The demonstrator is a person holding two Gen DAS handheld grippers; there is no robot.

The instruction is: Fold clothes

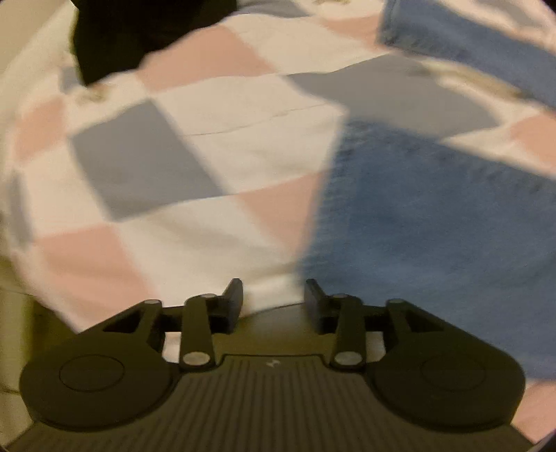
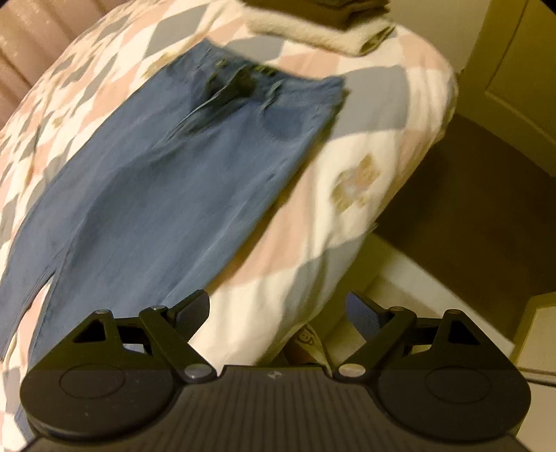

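Blue jeans lie flat on a checked pink, grey and white bedspread, waistband toward the far end, legs running toward the near left. In the left wrist view a jeans leg fills the right side, a second leg lies at the top right. My left gripper hovers open at the leg's left edge, nothing between its fingers. My right gripper is wide open above the bed's near edge, just right of the jeans, holding nothing.
A folded cream garment with a dark one on top sits at the bed's far end. A black garment lies at the top left of the left wrist view. Brown floor and a pale door lie right of the bed.
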